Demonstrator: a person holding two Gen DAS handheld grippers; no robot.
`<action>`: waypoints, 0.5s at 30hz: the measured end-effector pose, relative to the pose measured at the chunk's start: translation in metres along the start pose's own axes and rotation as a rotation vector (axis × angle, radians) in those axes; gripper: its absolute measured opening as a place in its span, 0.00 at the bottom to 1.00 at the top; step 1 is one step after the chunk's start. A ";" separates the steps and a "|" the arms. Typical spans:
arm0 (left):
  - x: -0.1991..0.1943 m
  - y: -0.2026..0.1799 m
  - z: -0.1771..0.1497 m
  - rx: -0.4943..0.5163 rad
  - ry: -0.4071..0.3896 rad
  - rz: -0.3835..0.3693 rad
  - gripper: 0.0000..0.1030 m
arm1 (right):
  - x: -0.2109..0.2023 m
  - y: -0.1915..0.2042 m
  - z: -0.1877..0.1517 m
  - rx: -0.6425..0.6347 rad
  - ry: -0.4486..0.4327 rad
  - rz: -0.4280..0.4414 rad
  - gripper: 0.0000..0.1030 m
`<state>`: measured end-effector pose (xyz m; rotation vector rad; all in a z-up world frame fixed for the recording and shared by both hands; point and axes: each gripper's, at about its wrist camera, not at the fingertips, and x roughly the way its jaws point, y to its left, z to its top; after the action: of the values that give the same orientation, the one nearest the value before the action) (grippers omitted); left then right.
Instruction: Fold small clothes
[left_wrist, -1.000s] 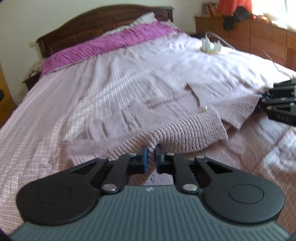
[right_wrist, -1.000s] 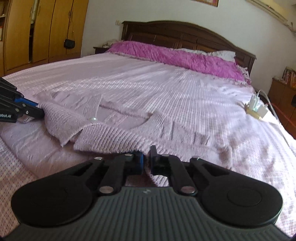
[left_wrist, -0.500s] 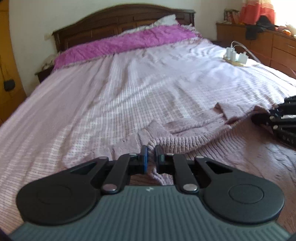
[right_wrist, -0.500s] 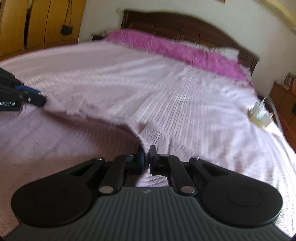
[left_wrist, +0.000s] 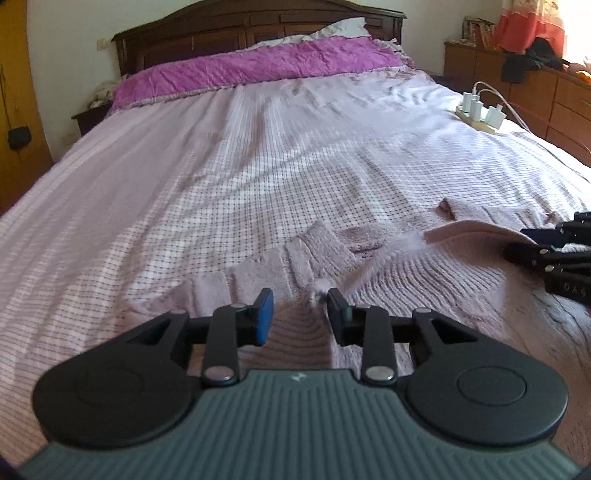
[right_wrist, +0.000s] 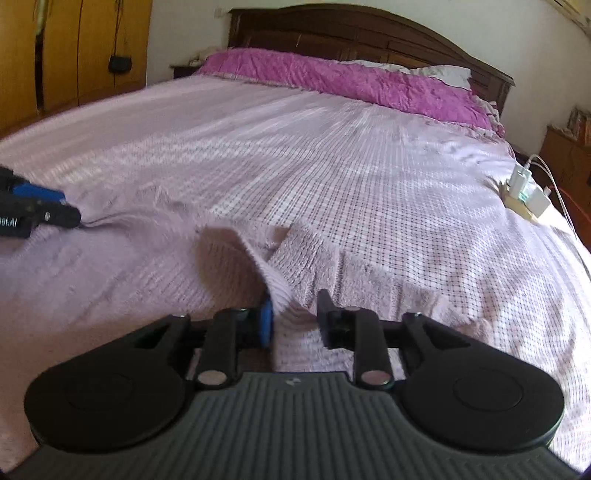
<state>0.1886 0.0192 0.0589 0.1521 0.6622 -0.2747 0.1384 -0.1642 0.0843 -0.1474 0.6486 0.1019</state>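
Both tongs stand open: left gripper (left_wrist: 300, 308) and right gripper (right_wrist: 294, 309) straddle the lilac knit (left_wrist: 406, 280) edge at lower centre, gripping nothing. Bedspread (left_wrist: 221, 177) fills mid-frame, chargers (left_wrist: 480, 112) upper right.

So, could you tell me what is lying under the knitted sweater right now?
The sweater lies directly on the checked bedspread, which shows all around it. Whatever sits beneath its folded layers is covered. Both grippers, left and right, stand open at its near edge.

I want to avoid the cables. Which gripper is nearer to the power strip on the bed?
Right. The right gripper sits nearer the power strip; the left gripper is farther across the sweater.
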 end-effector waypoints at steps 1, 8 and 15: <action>-0.007 0.001 0.000 0.011 -0.008 0.005 0.33 | -0.006 -0.002 -0.001 0.013 -0.009 0.005 0.38; -0.049 0.013 -0.002 0.047 -0.040 0.028 0.33 | -0.058 -0.026 -0.014 0.047 -0.071 0.030 0.54; -0.067 0.024 -0.012 0.090 0.009 0.000 0.33 | -0.076 -0.045 -0.027 0.017 -0.048 0.041 0.58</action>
<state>0.1383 0.0584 0.0932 0.2392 0.6586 -0.3044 0.0684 -0.2171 0.1145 -0.1152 0.6046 0.1392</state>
